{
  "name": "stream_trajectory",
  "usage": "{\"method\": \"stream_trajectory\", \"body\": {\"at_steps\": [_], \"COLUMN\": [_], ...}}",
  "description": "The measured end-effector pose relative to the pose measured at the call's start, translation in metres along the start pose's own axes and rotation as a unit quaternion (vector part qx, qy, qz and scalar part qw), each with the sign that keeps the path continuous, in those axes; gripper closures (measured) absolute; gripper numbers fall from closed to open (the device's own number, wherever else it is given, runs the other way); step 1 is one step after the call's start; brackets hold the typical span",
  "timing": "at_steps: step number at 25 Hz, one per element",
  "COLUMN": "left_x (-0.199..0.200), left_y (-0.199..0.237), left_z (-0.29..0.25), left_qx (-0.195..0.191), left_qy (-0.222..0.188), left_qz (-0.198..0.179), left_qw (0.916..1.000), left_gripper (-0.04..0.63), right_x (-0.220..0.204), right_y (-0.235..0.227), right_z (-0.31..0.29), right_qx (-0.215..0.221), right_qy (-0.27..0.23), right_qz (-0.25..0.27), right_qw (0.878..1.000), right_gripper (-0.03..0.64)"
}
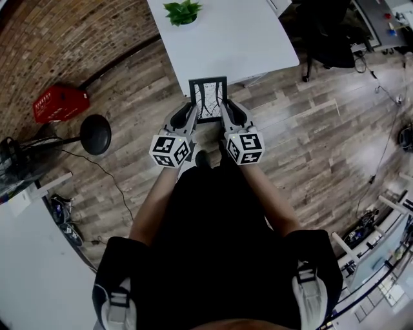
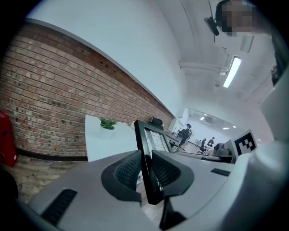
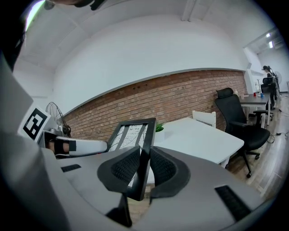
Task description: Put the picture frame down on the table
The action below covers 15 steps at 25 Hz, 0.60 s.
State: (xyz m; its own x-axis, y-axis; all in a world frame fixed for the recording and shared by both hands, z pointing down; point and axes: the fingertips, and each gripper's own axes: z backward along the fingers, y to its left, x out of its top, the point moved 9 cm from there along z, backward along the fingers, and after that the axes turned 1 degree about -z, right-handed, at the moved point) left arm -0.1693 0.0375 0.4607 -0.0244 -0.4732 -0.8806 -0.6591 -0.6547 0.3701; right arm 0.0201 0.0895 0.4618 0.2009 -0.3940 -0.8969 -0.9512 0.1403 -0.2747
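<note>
1 picture frame (image 1: pixel 208 98), upright, pinched at L edge by left gripper (image 1: pixel 191 111), at R edge by right gripper (image 1: pixel 225 109). Held at near edge of 1 white table (image 1: pixel 239 38); 1 potted plant (image 1: pixel 182 11) at far end.

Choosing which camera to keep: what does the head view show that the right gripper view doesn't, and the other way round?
Head view only: the red basket and the black stool. Right gripper view only: a close look at the right gripper, its fingers shut on the picture frame at one edge. Both: the frame, the white table, the potted plant and the left gripper.
</note>
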Motion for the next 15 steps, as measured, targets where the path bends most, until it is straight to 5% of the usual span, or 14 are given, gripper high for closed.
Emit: {"method": "stream_trajectory", "body": {"at_steps": [15], "left_x": [0.022], "left_y": [0.013], "left_z": [-0.087], "left_qx": [0.062], "left_qy": [0.012], "left_qz": [0.033], "left_qw": [0.9975], "left_gripper": [0.509], "right_x": [0.039], "right_y": [-0.073], "right_z": [-0.074], "right_qx": [0.050], "right_qy": [0.057], "right_qz": [0.008], "right_qw": [0.997], "right_gripper": [0.546]}}
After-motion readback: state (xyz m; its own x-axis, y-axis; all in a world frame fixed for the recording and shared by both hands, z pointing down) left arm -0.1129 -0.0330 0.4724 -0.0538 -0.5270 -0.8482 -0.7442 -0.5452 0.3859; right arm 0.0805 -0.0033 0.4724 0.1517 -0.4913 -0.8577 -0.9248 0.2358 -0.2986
